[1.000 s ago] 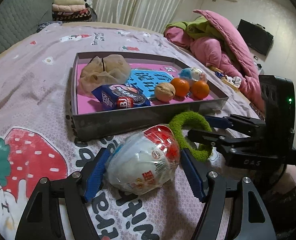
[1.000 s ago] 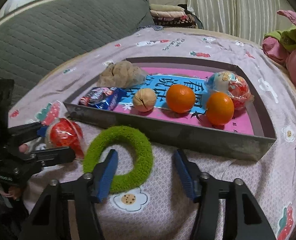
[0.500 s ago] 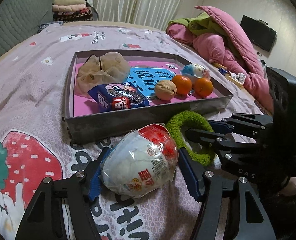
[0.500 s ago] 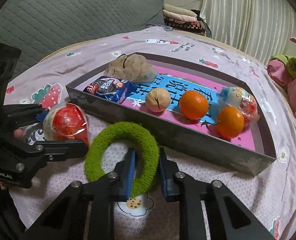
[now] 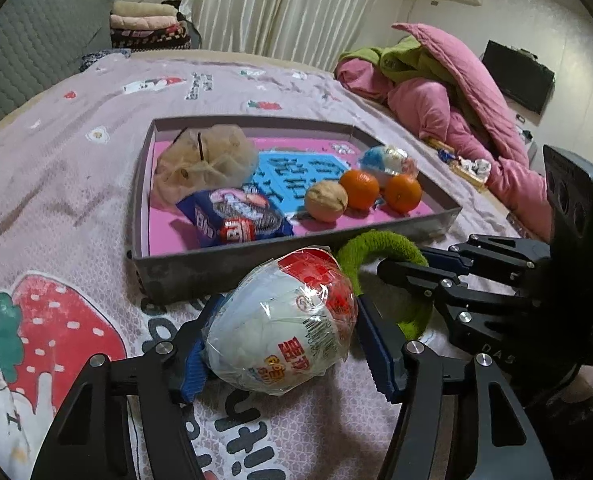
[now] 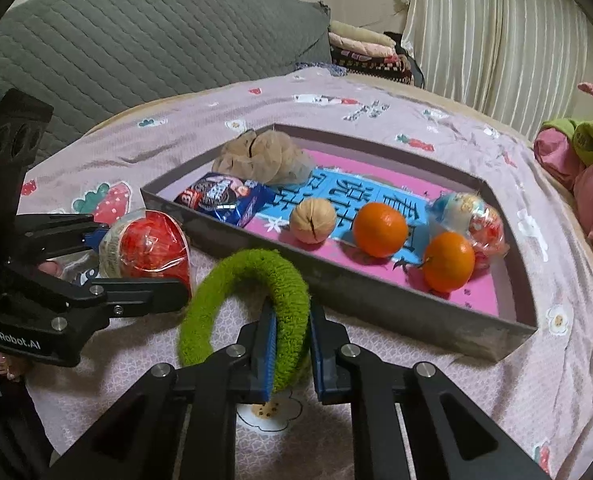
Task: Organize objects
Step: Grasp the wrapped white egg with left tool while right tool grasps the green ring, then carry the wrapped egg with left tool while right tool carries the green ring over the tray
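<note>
My left gripper (image 5: 282,338) is shut on a wrapped red-and-white toy egg (image 5: 284,320) and holds it just above the bedspread, in front of the grey tray (image 5: 200,268). The egg also shows in the right wrist view (image 6: 148,246). My right gripper (image 6: 290,350) is shut on the side of a fuzzy green ring (image 6: 248,304), lifted and tilted near the tray's front wall (image 6: 376,304). The ring shows in the left wrist view (image 5: 380,248) behind the egg.
The tray holds a beige mesh pouch (image 5: 204,160), a blue cookie packet (image 5: 236,220), a walnut (image 5: 325,201), two oranges (image 5: 359,189), (image 5: 402,193) and another wrapped egg (image 5: 386,160). Pink and green bedding (image 5: 448,92) is piled at the right. A grey headboard (image 6: 136,40) stands behind.
My right gripper closed on the green ring and lifted it off the bedspread. My left gripper raised the toy egg a little; both moved nearer the tray.
</note>
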`<action>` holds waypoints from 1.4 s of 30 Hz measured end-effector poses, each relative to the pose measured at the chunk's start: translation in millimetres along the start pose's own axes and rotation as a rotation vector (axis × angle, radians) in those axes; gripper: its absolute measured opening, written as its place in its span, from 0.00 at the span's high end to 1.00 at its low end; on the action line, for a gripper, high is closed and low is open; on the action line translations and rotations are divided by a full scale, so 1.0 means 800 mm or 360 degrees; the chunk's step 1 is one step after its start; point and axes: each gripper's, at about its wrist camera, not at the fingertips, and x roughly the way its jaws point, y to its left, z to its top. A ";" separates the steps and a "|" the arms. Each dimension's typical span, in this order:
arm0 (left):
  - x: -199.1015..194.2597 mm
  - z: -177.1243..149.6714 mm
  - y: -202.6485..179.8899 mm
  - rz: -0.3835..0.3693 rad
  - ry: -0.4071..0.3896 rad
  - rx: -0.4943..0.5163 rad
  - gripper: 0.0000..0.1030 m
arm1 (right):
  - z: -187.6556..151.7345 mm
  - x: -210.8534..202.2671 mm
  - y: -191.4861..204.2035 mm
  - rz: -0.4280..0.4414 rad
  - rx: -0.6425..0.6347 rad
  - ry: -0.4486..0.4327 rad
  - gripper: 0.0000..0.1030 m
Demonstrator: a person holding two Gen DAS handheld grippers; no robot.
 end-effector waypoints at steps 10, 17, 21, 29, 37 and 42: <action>-0.027 0.026 -0.011 0.0064 -0.0141 0.0024 0.36 | 0.011 -0.019 -0.002 -0.0031 -0.0029 -0.0126 0.86; -0.031 0.046 -0.019 0.0091 -0.0191 0.0015 0.36 | 0.021 -0.036 -0.012 -0.0057 -0.0006 -0.0234 0.86; -0.032 0.056 -0.029 0.0146 -0.0237 0.0050 0.36 | 0.026 -0.048 -0.020 -0.0085 0.0018 -0.0313 0.86; -0.032 0.073 -0.042 0.0174 -0.0278 0.0059 0.36 | 0.039 -0.061 -0.040 -0.0131 0.0048 -0.0395 0.86; -0.023 0.091 -0.047 0.0200 -0.0277 0.0047 0.36 | 0.048 -0.066 -0.056 -0.0154 0.0109 -0.0444 0.86; -0.020 0.096 -0.047 0.0214 -0.0292 0.0044 0.36 | 0.054 -0.071 -0.062 -0.0167 0.0130 -0.0475 0.86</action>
